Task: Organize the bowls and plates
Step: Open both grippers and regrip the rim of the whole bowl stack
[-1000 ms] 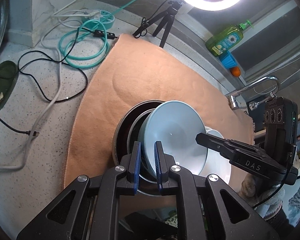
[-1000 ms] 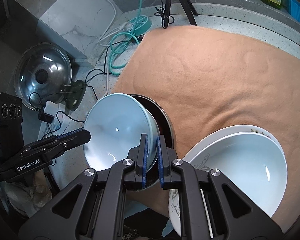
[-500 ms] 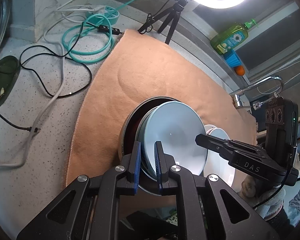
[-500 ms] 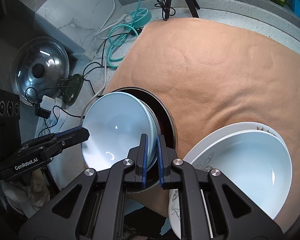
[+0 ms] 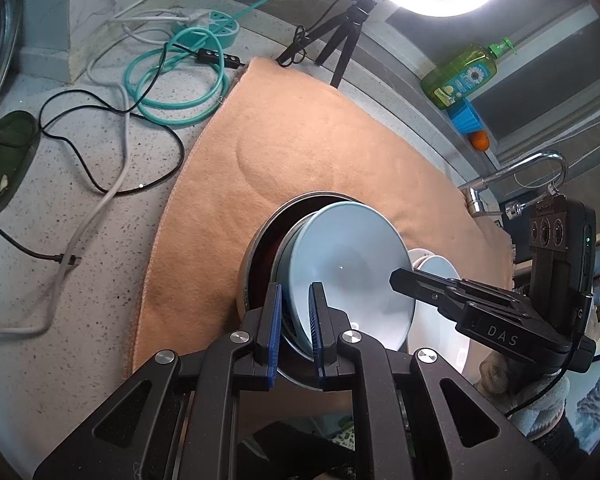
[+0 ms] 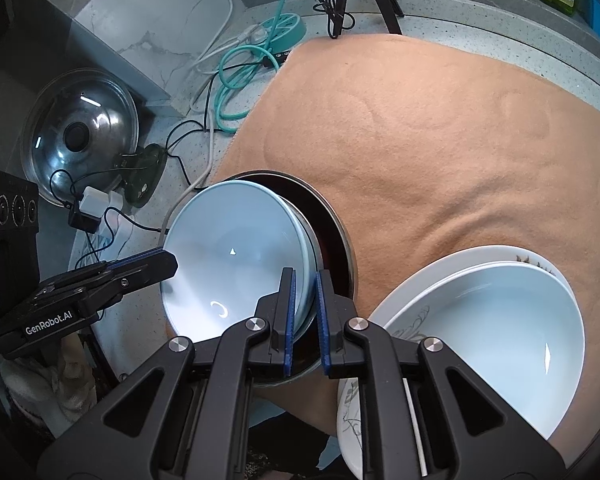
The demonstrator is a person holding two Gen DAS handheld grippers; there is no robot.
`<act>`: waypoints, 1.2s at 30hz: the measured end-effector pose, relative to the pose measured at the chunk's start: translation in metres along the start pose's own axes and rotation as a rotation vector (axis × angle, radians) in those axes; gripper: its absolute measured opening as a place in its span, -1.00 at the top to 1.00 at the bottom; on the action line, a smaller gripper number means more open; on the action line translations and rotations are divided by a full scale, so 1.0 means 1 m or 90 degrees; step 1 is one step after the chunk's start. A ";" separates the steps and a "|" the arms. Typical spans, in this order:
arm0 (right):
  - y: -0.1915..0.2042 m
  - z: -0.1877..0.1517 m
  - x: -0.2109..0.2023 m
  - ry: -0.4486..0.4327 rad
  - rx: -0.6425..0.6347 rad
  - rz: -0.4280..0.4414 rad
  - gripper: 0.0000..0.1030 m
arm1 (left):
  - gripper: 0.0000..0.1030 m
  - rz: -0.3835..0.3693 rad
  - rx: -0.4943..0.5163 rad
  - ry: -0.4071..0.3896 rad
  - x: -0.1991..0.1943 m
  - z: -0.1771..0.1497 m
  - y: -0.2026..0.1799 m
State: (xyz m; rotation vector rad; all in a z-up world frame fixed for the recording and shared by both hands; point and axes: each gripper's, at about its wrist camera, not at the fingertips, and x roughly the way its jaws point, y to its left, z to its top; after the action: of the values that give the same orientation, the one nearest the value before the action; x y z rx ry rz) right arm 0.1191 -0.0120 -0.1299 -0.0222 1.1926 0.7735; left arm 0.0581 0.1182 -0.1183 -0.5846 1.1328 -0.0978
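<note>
Both grippers are clamping opposite rims of a pale blue ceramic bowl (image 5: 348,264), left gripper (image 5: 294,330) and right gripper (image 6: 304,314) holding it tilted over a dark, metal-rimmed bowl (image 6: 332,232) on the orange cloth-covered table (image 6: 440,128); lowering it level, releasing together, should nest it cleanly.

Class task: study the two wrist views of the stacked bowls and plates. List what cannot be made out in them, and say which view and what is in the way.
- Left wrist view: the near rim of the pale blue bowl is hidden behind the left tool.
- Left wrist view: the white bowl is mostly covered by the right tool.
- Right wrist view: the patterned plate is hidden under the white bowl and cut off by the tool frame; its pattern is unreadable.
- Both views: the dark dish interior is covered.
</note>
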 end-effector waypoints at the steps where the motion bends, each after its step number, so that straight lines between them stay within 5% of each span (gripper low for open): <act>1: 0.000 0.000 0.000 -0.001 0.000 -0.001 0.79 | 0.77 0.000 0.000 0.000 0.000 0.000 0.000; 8: -0.005 0.000 -0.011 -0.020 0.005 -0.004 0.50 | 0.76 0.001 -0.001 -0.009 -0.005 -0.001 0.001; 19: -0.030 -0.004 -0.037 -0.060 0.048 0.003 0.50 | 0.76 -0.004 -0.035 -0.048 -0.023 -0.004 0.016; 36: -0.046 -0.014 -0.023 -0.036 0.087 0.021 0.50 | 0.77 -0.003 -0.056 -0.016 -0.006 -0.012 0.029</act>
State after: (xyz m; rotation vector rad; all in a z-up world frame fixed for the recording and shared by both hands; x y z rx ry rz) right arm 0.1294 -0.0647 -0.1334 0.1319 1.1913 0.7163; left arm 0.0390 0.1405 -0.1307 -0.6653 1.1151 -0.0454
